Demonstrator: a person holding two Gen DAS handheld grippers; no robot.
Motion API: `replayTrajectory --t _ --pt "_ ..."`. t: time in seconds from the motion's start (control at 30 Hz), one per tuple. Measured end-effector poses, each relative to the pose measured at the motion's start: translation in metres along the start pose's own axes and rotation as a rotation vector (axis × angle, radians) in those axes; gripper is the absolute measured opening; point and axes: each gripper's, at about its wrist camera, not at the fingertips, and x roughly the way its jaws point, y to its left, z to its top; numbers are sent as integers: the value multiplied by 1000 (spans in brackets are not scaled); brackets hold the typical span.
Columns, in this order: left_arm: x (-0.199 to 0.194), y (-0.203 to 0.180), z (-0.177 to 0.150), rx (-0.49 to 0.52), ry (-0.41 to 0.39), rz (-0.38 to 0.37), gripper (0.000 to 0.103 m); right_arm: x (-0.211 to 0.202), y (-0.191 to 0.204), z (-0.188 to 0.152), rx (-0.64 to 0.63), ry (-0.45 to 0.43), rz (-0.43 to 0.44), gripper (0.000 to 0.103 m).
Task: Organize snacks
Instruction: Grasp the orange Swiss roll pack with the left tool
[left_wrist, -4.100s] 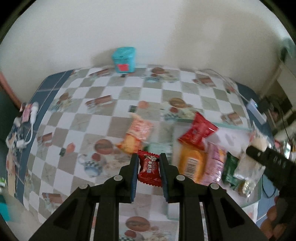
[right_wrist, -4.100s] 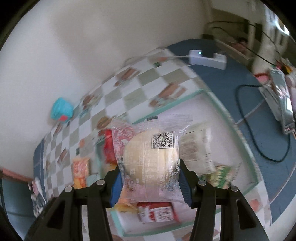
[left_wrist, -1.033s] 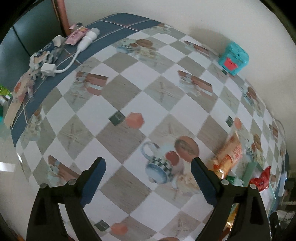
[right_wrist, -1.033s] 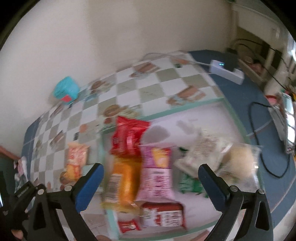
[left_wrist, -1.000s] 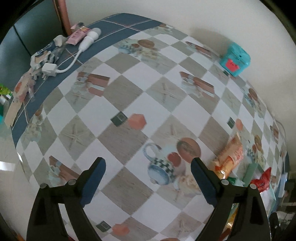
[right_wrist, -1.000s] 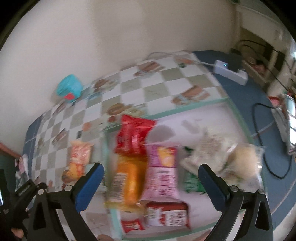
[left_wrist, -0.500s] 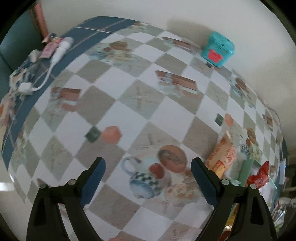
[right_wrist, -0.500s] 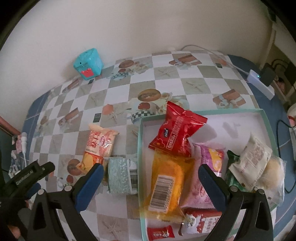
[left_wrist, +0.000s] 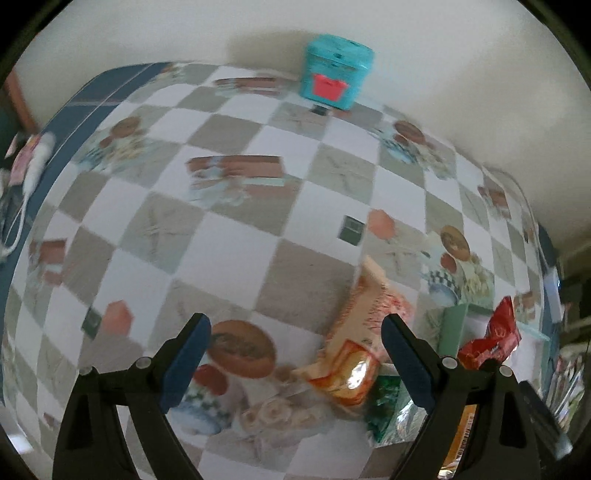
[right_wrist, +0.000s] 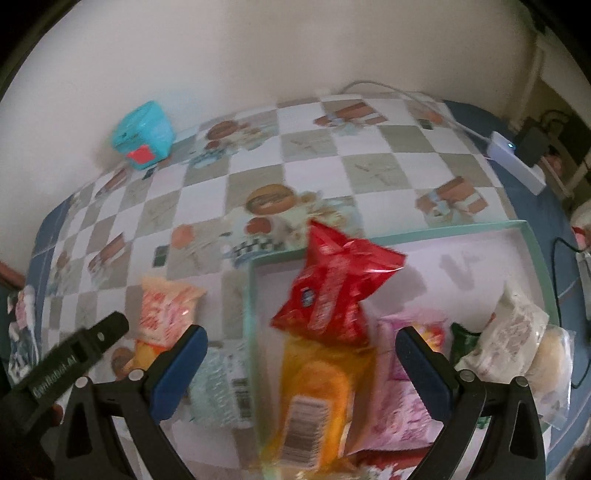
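Left tongs: released, jaws spread wide, nothing between the pads; they hang over the checked counter. The peach-and-orange snack packet lies flat on the counter just inside the right-hand jaw, apart from both pads. Beside it lies a pale green wrapped packet, partly hidden behind that jaw.

Right tongs: released, jaws equally wide, gripping nothing; they hang above the near left corner of the mint-rimmed tray.

Inside the tray: a red pouch lies with its lower end overlapping an orange packet; a pink packet sits just beside the orange one; further right lie a dark green packet, a clear bag of pale contents and a wrapped bun against the tray's right wall. The rear half of the tray floor is bare.

Outside the tray, in the right wrist view: the peach-and-orange packet and the pale green one lie on the counter just left of the tray rim. The other tool's black body crosses the lower left corner.

A teal box with a red label stands at the counter's far edge against the wall. A white power strip lies at the far right
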Motion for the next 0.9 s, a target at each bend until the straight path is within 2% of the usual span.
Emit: replayTrajectory --t 0.3,0.37,0.43,0.57,0.63,0.8,0.9 --pt "26 -33 -5 114 46 45 92 2 -22 5 65 4 -10 103" --pt "30 -33 -6 120 62 50 87 1 -21 5 62 1 -9 103" --pt "32 -31 -6 109 74 42 69 1 -21 5 57 0 -8 103" --pt "28 -18 -5 70 85 39 61 1 -14 3 38 -1 6 103" --pt "26 -14 -6 68 86 62 50 0 -8 2 18 -1 15 103" --pt "20 5 -10 41 101 108 44 0 12 -5 -45 0 51 101" --pt "15 21 -13 18 106 167 44 1 26 -11 -91 11 73 92"
